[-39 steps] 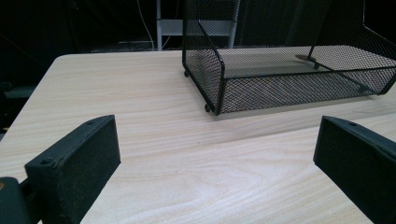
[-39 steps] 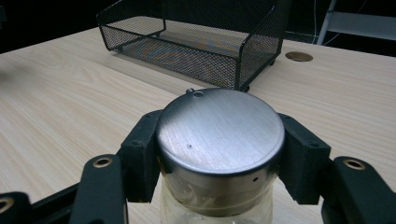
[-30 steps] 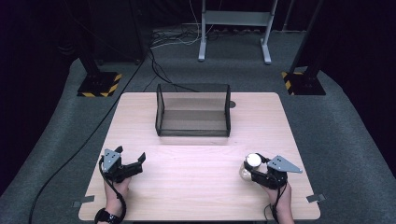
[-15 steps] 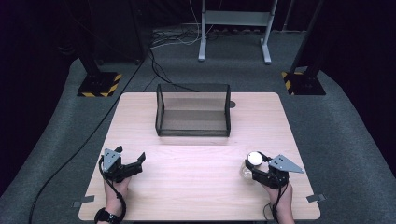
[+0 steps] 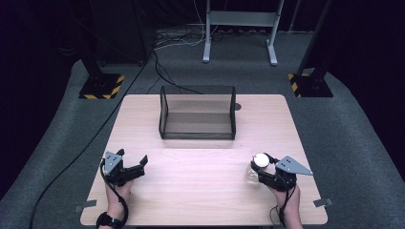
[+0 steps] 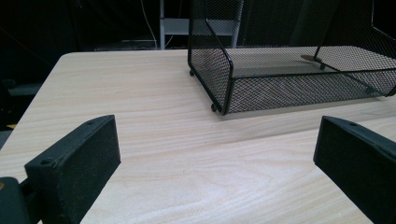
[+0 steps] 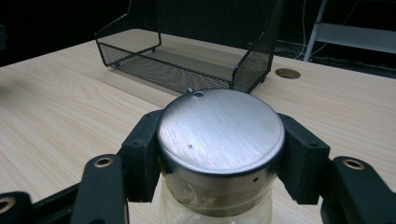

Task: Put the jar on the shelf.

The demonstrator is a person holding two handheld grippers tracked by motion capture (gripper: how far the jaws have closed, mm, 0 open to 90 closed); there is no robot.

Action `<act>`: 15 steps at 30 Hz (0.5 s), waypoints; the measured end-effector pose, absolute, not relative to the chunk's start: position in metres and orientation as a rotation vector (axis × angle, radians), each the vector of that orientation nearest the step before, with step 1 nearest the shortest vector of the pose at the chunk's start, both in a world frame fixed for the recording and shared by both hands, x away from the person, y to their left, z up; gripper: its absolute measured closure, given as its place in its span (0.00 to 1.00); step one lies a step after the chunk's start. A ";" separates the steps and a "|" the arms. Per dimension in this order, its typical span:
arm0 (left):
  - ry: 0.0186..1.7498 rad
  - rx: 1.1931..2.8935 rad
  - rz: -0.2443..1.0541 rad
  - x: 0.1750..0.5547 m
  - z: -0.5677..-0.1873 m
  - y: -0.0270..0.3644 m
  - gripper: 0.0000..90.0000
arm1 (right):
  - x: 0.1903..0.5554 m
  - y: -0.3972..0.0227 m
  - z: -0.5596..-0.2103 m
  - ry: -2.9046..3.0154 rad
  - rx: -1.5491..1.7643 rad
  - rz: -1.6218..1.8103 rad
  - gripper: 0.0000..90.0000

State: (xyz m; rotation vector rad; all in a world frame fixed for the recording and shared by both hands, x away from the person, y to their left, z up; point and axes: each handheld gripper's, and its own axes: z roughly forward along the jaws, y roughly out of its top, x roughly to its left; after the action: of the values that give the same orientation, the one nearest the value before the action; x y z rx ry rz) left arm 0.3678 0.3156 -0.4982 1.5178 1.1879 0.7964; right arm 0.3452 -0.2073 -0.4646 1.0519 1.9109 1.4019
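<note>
Squarely between right gripper (image 7: 219,154) pads: jar (image 7: 220,140).

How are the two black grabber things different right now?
The left gripper stands open with nothing between its jaws; the right gripper is shut on a glass jar with a metal lid. The left gripper sits at the table's near left, the right gripper at its near right. Both are black and hand-held.

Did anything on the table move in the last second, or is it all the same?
Almost nothing changed. The right gripper, still clamped on the jar with the metal lid, drifted only slightly over the table. The left gripper stayed open and empty in the same spot, and the black mesh basket has not moved.
</note>
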 end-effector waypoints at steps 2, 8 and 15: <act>1.188 1.517 0.797 0.368 -0.498 0.316 0.00 | 0.345 -0.208 -0.462 1.904 1.055 1.409 0.43; 1.188 1.516 0.798 0.367 -0.498 0.316 0.00 | 0.344 -0.211 -0.455 1.891 1.056 1.401 0.43; 1.188 1.518 0.799 0.368 -0.498 0.315 0.00 | 0.343 -0.210 -0.447 1.877 1.048 1.403 0.43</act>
State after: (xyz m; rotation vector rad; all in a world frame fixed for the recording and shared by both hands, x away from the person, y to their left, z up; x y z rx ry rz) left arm 0.3677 0.3150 -0.4980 1.5175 1.1882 0.7987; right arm 0.3431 -0.2102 -0.4469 1.0477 1.8771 1.4027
